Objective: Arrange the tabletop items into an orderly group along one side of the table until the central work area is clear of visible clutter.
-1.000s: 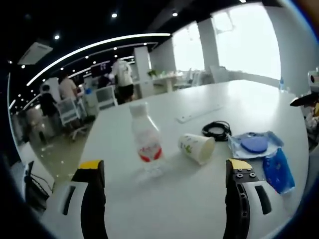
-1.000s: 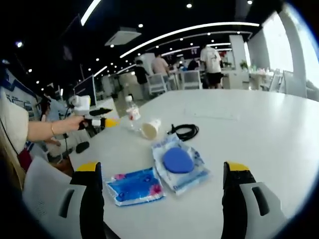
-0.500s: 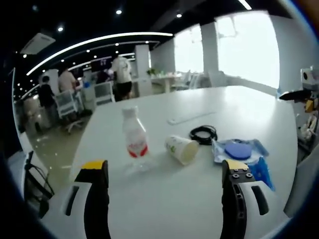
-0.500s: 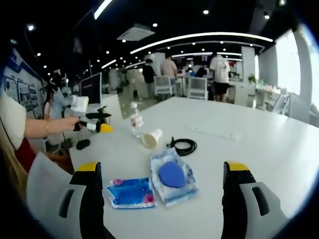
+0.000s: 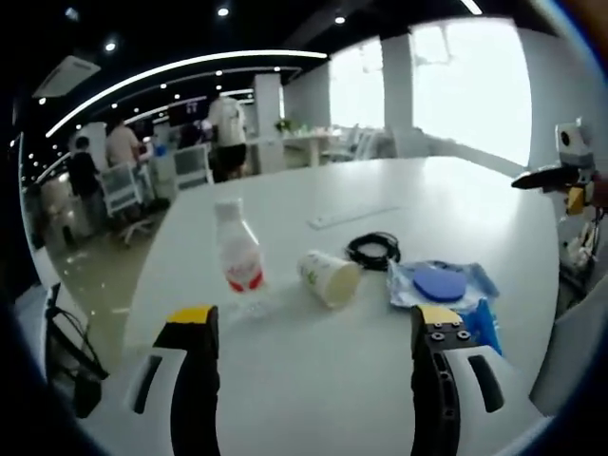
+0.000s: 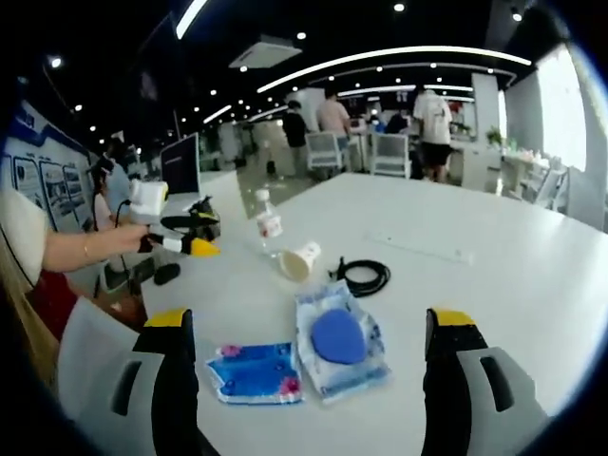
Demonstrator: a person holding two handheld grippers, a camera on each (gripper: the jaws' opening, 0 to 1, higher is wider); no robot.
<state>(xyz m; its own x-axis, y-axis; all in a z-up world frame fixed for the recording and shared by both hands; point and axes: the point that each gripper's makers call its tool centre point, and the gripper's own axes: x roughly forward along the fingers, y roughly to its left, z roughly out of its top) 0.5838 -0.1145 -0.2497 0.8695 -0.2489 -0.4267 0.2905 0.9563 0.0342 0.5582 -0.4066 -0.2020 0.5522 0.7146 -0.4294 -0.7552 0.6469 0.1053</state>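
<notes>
A clear water bottle (image 5: 237, 256) with a red label stands upright on the white table (image 5: 313, 380). Beside it a paper cup (image 5: 329, 277) lies on its side, then a coiled black cable (image 5: 372, 251), a blue disc in a clear bag (image 5: 439, 283) and a blue packet (image 5: 483, 323). My left gripper (image 5: 309, 318) is open and empty, short of the bottle and cup. My right gripper (image 6: 311, 318) is open and empty, just in front of the blue packet (image 6: 254, 372) and the bagged disc (image 6: 339, 337). The bottle (image 6: 268, 224), cup (image 6: 299, 262) and cable (image 6: 363, 276) lie beyond.
A long white strip (image 5: 351, 217) lies farther back on the table. The left gripper (image 6: 185, 237), held by a hand, hovers at the table's left edge. The right gripper (image 5: 560, 176) shows at the far right. People and office chairs (image 6: 389, 152) stand behind the table.
The left gripper view has drawn back from the bottle and cup, so they look smaller and farther. The items lie as before. Both grippers stay open.
</notes>
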